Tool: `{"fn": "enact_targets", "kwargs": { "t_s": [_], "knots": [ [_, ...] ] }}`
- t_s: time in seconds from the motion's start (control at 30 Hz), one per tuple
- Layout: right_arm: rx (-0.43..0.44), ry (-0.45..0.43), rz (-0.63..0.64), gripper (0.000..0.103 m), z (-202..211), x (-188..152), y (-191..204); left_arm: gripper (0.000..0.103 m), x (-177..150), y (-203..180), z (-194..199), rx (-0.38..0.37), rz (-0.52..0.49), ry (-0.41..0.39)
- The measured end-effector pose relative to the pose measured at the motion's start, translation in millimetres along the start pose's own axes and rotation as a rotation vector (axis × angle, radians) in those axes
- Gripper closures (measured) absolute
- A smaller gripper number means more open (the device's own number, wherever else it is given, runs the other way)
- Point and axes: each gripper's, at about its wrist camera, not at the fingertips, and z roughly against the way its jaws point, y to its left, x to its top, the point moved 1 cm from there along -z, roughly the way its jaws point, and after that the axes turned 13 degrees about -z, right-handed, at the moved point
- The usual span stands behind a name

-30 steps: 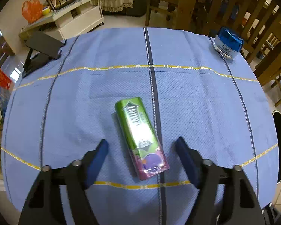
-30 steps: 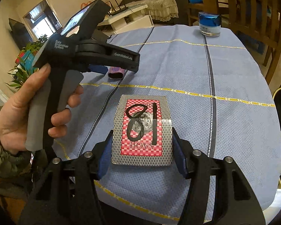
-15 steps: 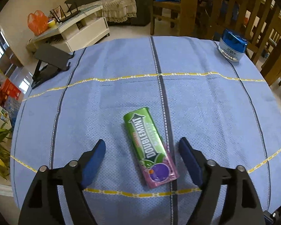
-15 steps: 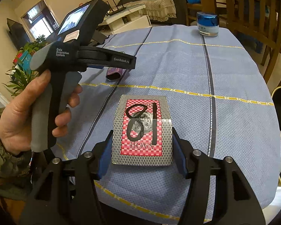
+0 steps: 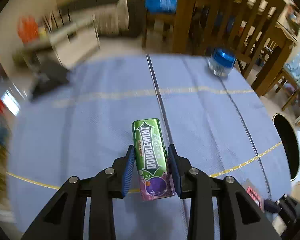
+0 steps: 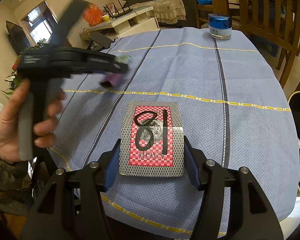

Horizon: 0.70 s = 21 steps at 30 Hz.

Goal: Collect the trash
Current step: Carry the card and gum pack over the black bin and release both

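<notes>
A green Doublemint gum pack point(image 5: 150, 156) sits lengthwise between the blue pads of my left gripper point(image 5: 151, 148). Its jaws are closing, and both pads press on the pack's sides, holding it just above the blue tablecloth point(image 5: 90, 130). In the right wrist view a hand point(image 6: 8, 136) holds that left gripper point(image 6: 118, 68), blurred, with the pack's purple end point(image 6: 112, 80) hanging below it. My right gripper point(image 6: 152, 141) is shut on a red-and-black patterned playing-card box point(image 6: 152, 138), its pads against both long sides.
A blue-lidded jar point(image 6: 219, 27) stands at the table's far right edge. A round black bin point(image 5: 286, 148) sits beside the table on the right. Wooden chairs point(image 6: 266, 20) crowd the far right. A black stand point(image 5: 48, 78) rests at the far left.
My left gripper's jaws have closed from wide apart onto the gum pack and lifted it off the cloth, with the view now blurred. The right gripper and card box have not moved.
</notes>
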Motion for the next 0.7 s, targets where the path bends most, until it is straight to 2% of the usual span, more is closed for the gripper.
{"fn": "enact_targets", "kwargs": {
  "t_s": [0.17,0.33,0.7],
  "knots": [
    [0.0,0.0,-0.018,0.046,0.4,1.0,-0.9,0.071,-0.9,-2.8,69.7,0.081,-0.048,-0.166],
    [-0.01,-0.011,-0.045,0.047,3.4,2.8,-0.4,0.071,0.5,-9.2,110.6,0.109,-0.064,-0.271],
    [-0.046,-0.063,-0.078,0.047,28.8,-2.7,-4.8,0.072,-1.7,-21.2,153.9,0.132,-0.074,-0.397]
  ]
}}
